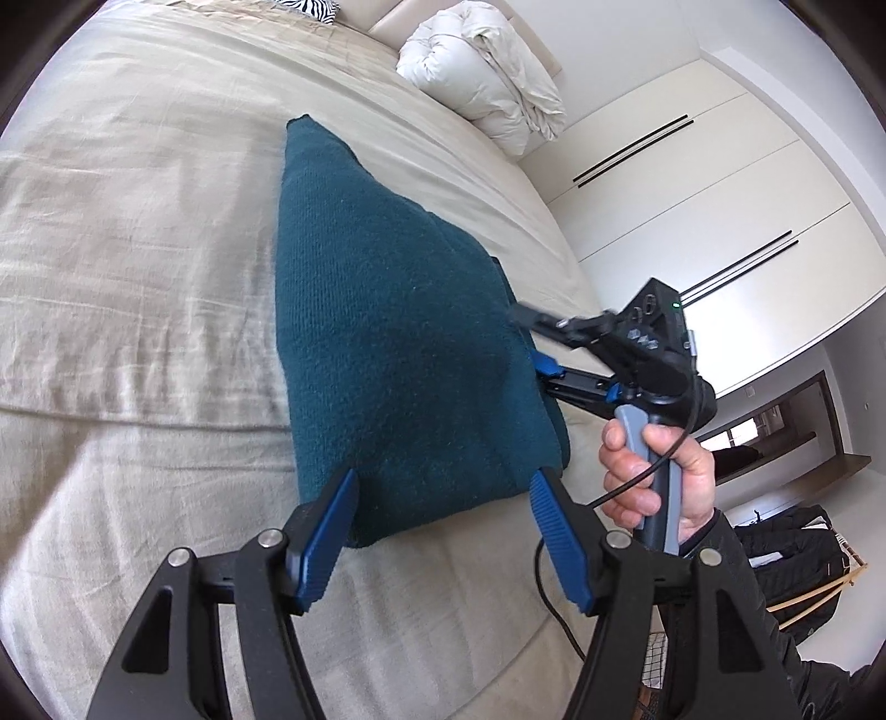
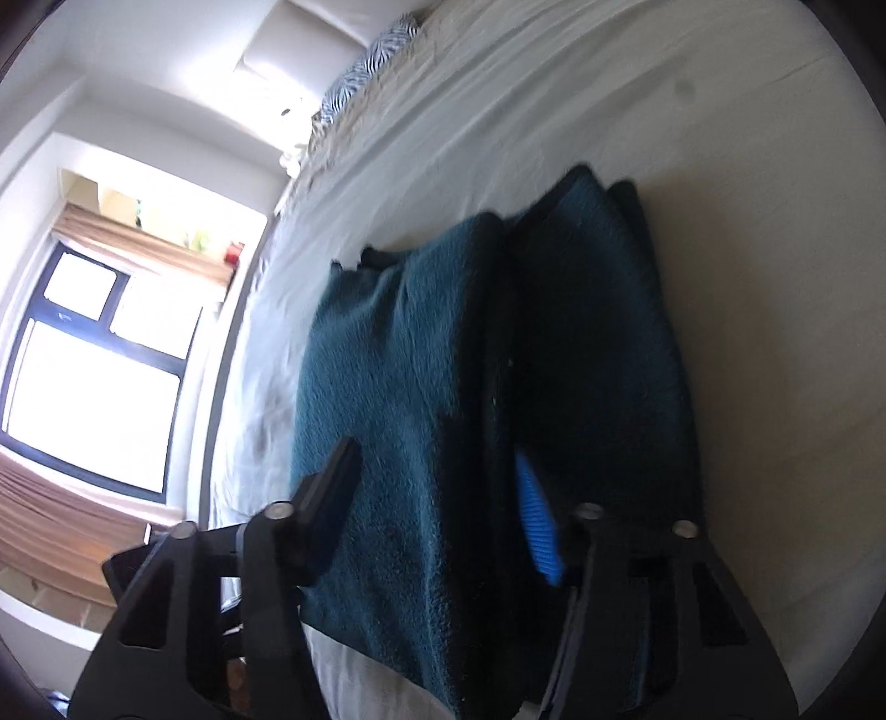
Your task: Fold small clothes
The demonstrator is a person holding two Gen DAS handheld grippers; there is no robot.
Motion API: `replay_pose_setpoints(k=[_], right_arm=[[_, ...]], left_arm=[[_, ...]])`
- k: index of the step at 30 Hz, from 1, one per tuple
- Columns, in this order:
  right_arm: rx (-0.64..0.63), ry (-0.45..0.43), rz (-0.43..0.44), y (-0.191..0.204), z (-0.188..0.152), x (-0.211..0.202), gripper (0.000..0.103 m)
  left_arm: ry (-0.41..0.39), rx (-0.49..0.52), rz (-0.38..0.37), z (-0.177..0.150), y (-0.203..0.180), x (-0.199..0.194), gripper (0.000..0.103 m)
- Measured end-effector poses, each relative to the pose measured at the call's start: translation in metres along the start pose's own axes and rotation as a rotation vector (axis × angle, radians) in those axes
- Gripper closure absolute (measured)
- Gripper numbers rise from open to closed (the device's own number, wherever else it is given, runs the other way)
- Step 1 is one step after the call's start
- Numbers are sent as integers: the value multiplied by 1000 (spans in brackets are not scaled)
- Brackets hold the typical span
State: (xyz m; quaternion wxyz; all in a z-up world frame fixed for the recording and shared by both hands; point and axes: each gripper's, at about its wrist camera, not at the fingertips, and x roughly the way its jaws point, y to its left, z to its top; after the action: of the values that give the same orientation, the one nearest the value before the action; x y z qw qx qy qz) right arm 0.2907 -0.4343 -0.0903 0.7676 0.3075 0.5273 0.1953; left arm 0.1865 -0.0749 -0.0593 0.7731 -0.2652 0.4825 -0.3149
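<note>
A dark teal knitted garment (image 1: 398, 343) lies folded on the beige bed sheet (image 1: 138, 249). My left gripper (image 1: 443, 509) is open, its blue pads on either side of the garment's near edge. My right gripper (image 1: 540, 343) reaches into the garment's right side, with a hand on its handle. In the right wrist view the garment (image 2: 398, 410) fills the middle. My right gripper (image 2: 437, 493) is open there, with a fold of the cloth between its jaws and one blue pad (image 2: 534, 520) partly under the fabric.
A white rolled duvet (image 1: 482, 72) lies at the head of the bed, with a zebra-print pillow (image 1: 313, 8) beside it. White wardrobe doors (image 1: 692, 210) stand to the right of the bed. A window (image 2: 94, 382) is on the left side.
</note>
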Motion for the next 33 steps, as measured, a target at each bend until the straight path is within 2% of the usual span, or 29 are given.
replay_pose_setpoints(k=[1,5,7,9,12,13,18,27,33], right_arm=[[0,7,-7,0,0,5,66],[-38,18,-71,5,-5,15,75],[-55,9,-102,10,-5,16,86],[-72,-7,-120,16,-8,9,88],[-101,-36,-141,26,-9,-8,89],[-104,-41,-141,30,2,-13,90],[-103,-88,-161,30,11,-46,90],[-24,-87,-192,-10,11,-48,90],[19,-87,-177,-28,13,-31,90]], left_arm=[[0,0,1,0,0,0,35],[6,-5,3,1,1,2,35],[8,-8,4,0,2,3,35],[11,-6,4,-1,0,4,35],[15,-2,6,-2,-3,5,34],[16,-1,8,-3,-3,4,34],[19,-11,16,-6,-4,5,34],[19,-7,10,-9,-8,5,34],[18,-1,17,-5,-13,4,34]])
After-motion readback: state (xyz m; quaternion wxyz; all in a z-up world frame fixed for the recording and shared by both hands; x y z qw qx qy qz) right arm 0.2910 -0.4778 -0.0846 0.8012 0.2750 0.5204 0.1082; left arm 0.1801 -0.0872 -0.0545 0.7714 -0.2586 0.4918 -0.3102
